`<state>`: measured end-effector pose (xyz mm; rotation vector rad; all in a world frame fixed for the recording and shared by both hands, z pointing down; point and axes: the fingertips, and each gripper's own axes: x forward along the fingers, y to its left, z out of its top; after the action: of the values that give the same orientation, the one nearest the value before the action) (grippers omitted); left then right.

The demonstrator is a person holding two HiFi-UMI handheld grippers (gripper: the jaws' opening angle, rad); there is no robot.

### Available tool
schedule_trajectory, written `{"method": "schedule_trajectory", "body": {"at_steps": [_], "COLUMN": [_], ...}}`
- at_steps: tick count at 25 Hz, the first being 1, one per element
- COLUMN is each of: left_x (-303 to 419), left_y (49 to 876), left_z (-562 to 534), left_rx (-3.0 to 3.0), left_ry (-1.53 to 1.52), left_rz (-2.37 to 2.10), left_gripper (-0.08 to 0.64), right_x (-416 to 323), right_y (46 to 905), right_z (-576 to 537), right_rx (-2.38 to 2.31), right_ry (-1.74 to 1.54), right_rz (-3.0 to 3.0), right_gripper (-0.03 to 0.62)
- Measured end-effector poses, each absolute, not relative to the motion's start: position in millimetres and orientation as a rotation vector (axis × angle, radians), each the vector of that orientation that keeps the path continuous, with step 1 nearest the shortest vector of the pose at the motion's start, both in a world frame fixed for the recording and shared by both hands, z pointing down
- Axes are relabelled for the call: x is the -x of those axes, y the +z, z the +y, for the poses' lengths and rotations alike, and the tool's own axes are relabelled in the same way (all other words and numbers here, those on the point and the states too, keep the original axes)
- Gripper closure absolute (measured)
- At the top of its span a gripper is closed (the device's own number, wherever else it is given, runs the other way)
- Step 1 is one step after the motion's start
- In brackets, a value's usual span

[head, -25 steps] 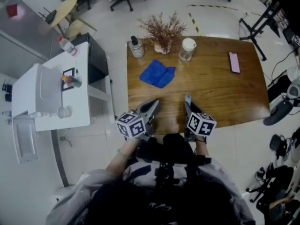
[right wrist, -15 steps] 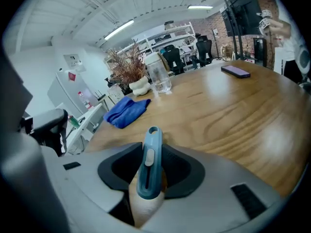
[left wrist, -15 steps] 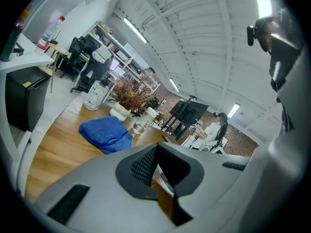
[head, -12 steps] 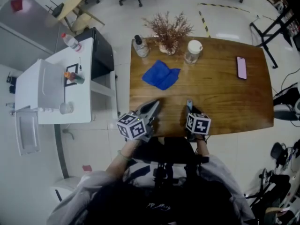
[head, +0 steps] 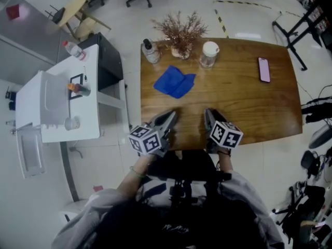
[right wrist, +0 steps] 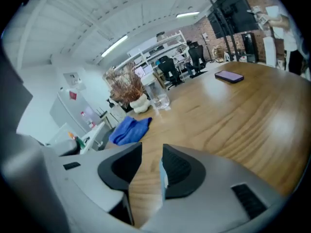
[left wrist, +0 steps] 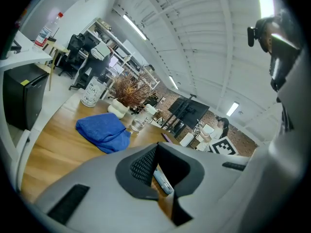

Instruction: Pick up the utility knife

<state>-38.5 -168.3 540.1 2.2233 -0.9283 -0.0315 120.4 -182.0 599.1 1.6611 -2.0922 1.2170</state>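
The utility knife (right wrist: 163, 174) is a slim pale grey-blue bar that lies flat against the right-hand pad of my right gripper (right wrist: 151, 152). Bare wood shows between it and the other pad, and the jaws are opening. In the head view that gripper (head: 210, 117) sits over the near edge of the wooden table (head: 249, 102). My left gripper (head: 168, 116) rests beside it to the left, its tips together and nothing held. In the left gripper view the knife (left wrist: 163, 181) shows through the gap under the left gripper (left wrist: 155, 147).
A folded blue cloth (head: 174, 82) lies ahead of the grippers. At the far edge stand a clear bottle (head: 151, 51), a vase of dried twigs (head: 180, 32) and a lidded jar (head: 208, 54). A phone (head: 263, 69) lies far right. A white side table (head: 62, 100) stands left.
The right gripper drew back toward the table's near edge, then came forward again. The left gripper stayed where it was.
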Motion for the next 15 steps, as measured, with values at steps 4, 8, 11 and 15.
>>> {"method": "schedule_trajectory", "body": {"at_steps": [4, 8, 11, 15], "left_x": [32.2, 25.5, 19.6, 11.0], "left_y": [536.5, 533.1, 529.2, 524.2], "left_z": [-164.9, -158.3, -152.3, -143.6], "left_rx": [-2.25, -2.283, -2.308, -2.334], "left_ry": [-0.034, -0.036, -0.035, -0.032], "left_rz": [-0.873, -0.811, -0.757, -0.694], "left_gripper": [0.552, 0.554, 0.554, 0.552], "right_x": [-122.7, -121.8, -118.6, -115.6], "right_y": [560.7, 534.6, 518.9, 513.0], "right_z": [-177.0, -159.2, -141.4, -118.3], "right_rx": [-1.761, -1.836, -1.875, -1.905], "right_ry": [1.265, 1.241, 1.236, 1.233], "right_rz": [-2.174, -2.231, -2.258, -2.255], "right_gripper": [0.474, 0.565, 0.574, 0.578]}}
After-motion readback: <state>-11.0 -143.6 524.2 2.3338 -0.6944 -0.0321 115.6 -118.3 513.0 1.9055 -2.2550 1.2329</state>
